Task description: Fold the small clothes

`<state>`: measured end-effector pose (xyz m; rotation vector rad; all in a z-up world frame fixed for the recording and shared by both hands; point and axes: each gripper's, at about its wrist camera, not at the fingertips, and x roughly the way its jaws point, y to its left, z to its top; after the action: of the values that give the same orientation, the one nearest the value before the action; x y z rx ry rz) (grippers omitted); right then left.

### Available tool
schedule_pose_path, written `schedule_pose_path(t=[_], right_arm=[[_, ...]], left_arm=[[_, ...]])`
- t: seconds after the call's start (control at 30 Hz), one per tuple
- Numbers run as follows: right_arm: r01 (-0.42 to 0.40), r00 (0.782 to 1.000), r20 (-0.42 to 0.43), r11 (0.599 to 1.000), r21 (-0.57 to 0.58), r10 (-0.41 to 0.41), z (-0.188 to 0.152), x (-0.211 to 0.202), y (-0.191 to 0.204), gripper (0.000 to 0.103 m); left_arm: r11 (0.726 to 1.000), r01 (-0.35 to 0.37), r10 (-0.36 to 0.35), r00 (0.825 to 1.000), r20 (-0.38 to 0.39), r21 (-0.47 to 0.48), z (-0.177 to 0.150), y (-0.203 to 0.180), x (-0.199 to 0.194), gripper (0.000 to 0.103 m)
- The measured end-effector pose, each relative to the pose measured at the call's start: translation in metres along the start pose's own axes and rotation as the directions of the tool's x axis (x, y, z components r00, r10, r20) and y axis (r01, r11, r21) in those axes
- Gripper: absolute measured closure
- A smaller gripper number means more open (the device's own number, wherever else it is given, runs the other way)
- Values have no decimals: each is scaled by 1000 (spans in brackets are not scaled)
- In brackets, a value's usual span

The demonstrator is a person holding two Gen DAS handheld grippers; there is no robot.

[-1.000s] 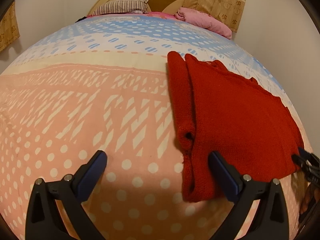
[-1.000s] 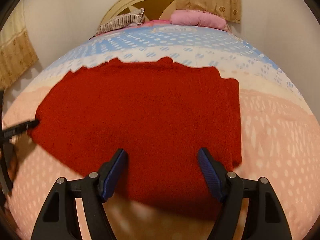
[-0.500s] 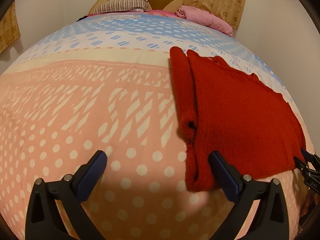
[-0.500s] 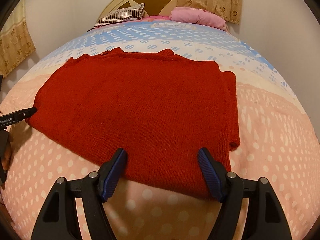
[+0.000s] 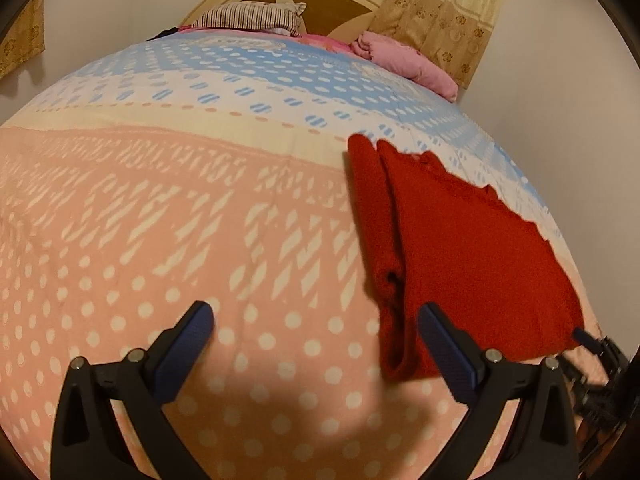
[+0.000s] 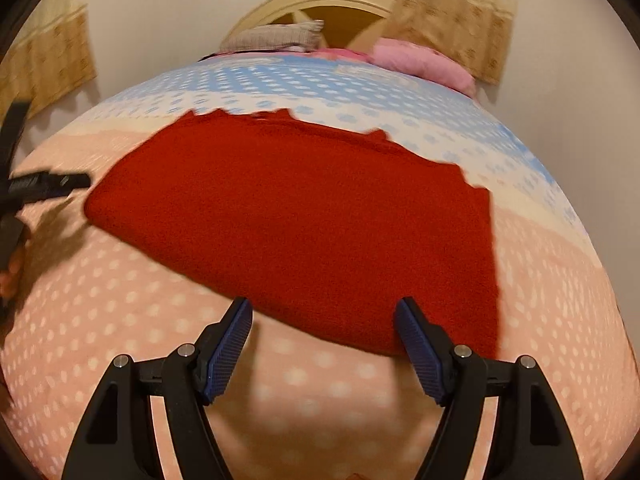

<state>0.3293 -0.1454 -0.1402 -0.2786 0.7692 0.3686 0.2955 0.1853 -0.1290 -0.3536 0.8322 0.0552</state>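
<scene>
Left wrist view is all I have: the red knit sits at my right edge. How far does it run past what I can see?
Observer: The right wrist view shows the whole red knit garment lying flat on the bedspread as one broad folded panel.
Operator: Is the right gripper holding any of it?
Observer: No. The right gripper is open at the near hem, with nothing between its pads.
Operator: Where am I from that side?
Observer: A fingertip of the left gripper shows at the garment's left corner, apart from the cloth.
Operator: Is the far edge tidy?
Observer: It looks jagged, with small bumps along it.
</scene>
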Motion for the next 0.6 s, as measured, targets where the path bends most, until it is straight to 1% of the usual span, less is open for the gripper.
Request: schedule_pose_path(t=[0.07,0.17,0.27,0.33,0.4,0.47,0.6], right_arm=[[-9,1000,17,999,-52,10,6,-1,21,28],[-6,999,43,991,-133,12,18,2,54,28],[-8,997,74,979,-201,23,27,6,86,28],[-10,995,92,970,-244,34,30,8,102,28],[5,994,106,955,-295,27,33,12,121,28],[2,993,114,943,-333,38,36,16,138,28],[-7,991,120,928,-372,55,41,23,162,28]], left_arm=[[1000,22,-22,1000,1,-8,9,-1,2,0],[996,84,-84,996,-4,-36,21,-3,14,0],[990,106,-110,993,-39,-95,29,0,31,0],[985,130,-138,989,-60,-117,35,1,38,0],[983,138,-147,986,-73,-120,40,1,43,0],[982,150,-159,984,-82,-112,46,0,47,0],[976,180,-192,977,-98,-119,54,0,56,0]])
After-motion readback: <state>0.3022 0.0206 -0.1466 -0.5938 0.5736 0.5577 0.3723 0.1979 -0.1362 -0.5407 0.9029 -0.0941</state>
